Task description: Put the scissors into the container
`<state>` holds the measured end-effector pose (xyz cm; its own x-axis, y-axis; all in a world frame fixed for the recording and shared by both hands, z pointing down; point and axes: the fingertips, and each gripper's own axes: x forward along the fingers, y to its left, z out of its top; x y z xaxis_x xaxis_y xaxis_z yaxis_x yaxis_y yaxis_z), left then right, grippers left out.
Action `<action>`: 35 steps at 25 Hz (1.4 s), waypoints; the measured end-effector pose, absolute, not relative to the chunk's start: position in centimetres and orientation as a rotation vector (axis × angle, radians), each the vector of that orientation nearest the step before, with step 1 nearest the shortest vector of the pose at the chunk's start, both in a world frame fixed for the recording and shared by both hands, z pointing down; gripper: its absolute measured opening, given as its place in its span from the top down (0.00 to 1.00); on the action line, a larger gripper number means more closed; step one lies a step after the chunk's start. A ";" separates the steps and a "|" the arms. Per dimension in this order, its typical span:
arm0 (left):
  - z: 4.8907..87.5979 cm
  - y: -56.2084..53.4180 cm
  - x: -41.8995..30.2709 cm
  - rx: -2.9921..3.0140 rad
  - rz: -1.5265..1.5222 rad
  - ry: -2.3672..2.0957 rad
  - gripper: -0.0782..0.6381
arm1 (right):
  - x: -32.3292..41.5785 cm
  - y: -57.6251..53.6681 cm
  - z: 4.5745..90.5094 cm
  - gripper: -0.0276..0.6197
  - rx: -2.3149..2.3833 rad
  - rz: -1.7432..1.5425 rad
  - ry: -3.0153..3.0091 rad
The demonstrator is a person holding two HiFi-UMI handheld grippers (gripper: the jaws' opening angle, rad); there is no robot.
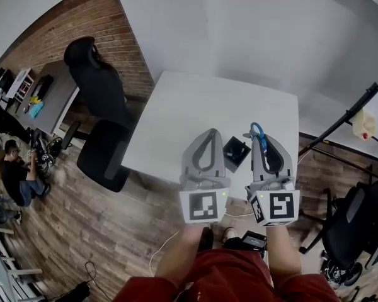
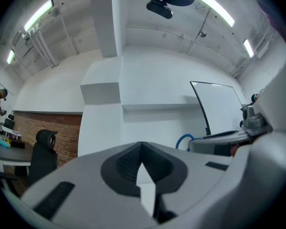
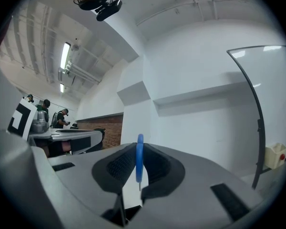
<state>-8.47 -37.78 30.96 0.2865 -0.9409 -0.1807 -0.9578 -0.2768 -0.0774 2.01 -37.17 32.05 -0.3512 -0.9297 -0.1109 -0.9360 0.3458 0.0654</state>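
Holding a two-jaw gripper in each hand above the near edge of a white table [image 1: 195, 106], both pointed toward the far wall and side by side

Gripping the scissors [image 3: 139, 162] in the right gripper [image 1: 262, 141]: blue handle loop pinched edge-on between the two dark ribbed pads and poking up past the jaw tips. From the head view, only that blue loop on show beyond the right gripper's tips, blades hidden behind the grey jaws

Carrying nothing in the left gripper [image 1: 210, 133]: jaw tips pressed together, only pale wall beyond them

Down on the table, close to its near edge and between the two grippers: the container [image 1: 235, 151], small, black and square, partly covered by the jaws from above. Scissors not in it, just to its right and up in the right gripper

Left of the table: a black office chair [image 1: 101, 87], then a brick wall [image 1: 82, 24] and a grey desk [image 1: 53, 96] farther left. On the wooden floor [image 1: 113, 225] at the far left: a seated person [image 1: 16, 178]. At the near edge of the head view: red shorts [image 1: 220, 279] and bare forearms behind the marker cubes
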 end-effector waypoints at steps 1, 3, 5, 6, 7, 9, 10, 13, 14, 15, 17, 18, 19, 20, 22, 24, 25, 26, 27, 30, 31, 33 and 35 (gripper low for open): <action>31.2 -37.7 -8.5 -2.385 0.146 1.780 0.87 | 1.9 -37.2 32.5 0.88 -1.762 0.168 2.538; 31.6 -37.7 -8.6 -2.398 0.148 1.788 0.87 | 1.8 -37.2 33.3 0.88 -1.772 0.147 2.550; 32.0 -37.7 -8.7 -2.407 0.148 1.794 0.87 | 1.7 -37.2 34.1 0.88 -1.779 0.130 2.562; 32.2 -37.7 -8.8 -2.411 0.144 1.794 0.87 | 1.6 -37.3 34.5 0.88 -1.785 0.122 2.567; 32.4 -37.7 -8.8 -2.417 0.137 1.795 0.87 | 1.6 -37.3 34.9 0.88 -1.791 0.113 2.572; 32.9 -37.8 -8.9 -2.422 0.117 1.792 0.87 | 1.4 -37.4 35.7 0.88 -1.803 0.092 2.582; 33.2 -37.8 -8.9 -2.424 0.109 1.792 0.87 | 1.4 -37.4 36.1 0.88 -1.808 0.082 2.588; 34.2 -37.8 -8.8 -2.438 0.111 1.794 0.87 | 1.2 -37.2 37.6 0.88 -1.820 0.054 2.613; 34.6 -37.8 -8.8 -2.443 0.112 1.794 0.87 | 1.2 -37.2 38.2 0.88 -1.824 0.041 2.620; 35.0 -37.8 -8.8 -2.449 0.110 1.796 0.87 | 1.2 -37.1 38.8 0.88 -1.830 0.027 2.627; 35.7 -37.9 -8.9 -2.457 0.107 1.802 0.87 | 1.2 -37.2 40.1 0.88 -1.844 -0.004 2.639; 35.9 -38.0 -8.9 -2.460 0.105 1.802 0.87 | 1.2 -37.3 40.7 0.88 -1.853 -0.020 2.645; 36.1 -38.1 -8.9 -2.462 0.101 1.800 0.87 | 1.1 -37.3 41.3 0.88 -1.861 -0.034 2.651; 36.3 -38.1 -8.9 -2.466 0.095 1.799 0.87 | 1.1 -37.4 41.8 0.88 -1.869 -0.047 2.656; 36.8 -38.2 -8.9 -2.479 0.085 1.802 0.87 | 1.0 -37.5 42.9 0.88 -1.882 -0.068 2.666; 37.2 -38.3 -8.8 -2.484 0.083 1.804 0.87 | 1.0 -37.7 43.7 0.88 -1.893 -0.087 2.676; 37.3 -38.4 -8.8 -2.486 0.081 1.804 0.87 | 1.0 -37.8 44.1 0.88 -1.898 -0.095 2.681; 37.5 -38.4 -8.8 -2.491 0.075 1.804 0.87 | 1.1 -37.8 44.4 0.88 -1.903 -0.102 2.686; 37.8 -38.5 -8.7 -2.497 0.068 1.807 0.87 | 1.0 -37.9 44.8 0.88 -1.907 -0.108 2.692; 38.4 -38.7 -8.8 -2.506 0.050 1.814 0.87 | 1.0 -38.1 45.7 0.88 -1.918 -0.127 2.704; 38.7 -38.8 -8.9 -2.510 0.048 1.820 0.87 | 1.0 -38.2 46.1 0.88 -1.921 -0.135 2.705; 39.0 -39.0 -8.9 -2.516 0.046 1.829 0.87 | 1.0 -38.4 46.7 0.88 -1.928 -0.152 2.710; 39.2 -39.2 -9.0 -2.507 0.036 1.823 0.87 | 0.8 -38.5 47.3 0.88 -1.929 -0.167 2.719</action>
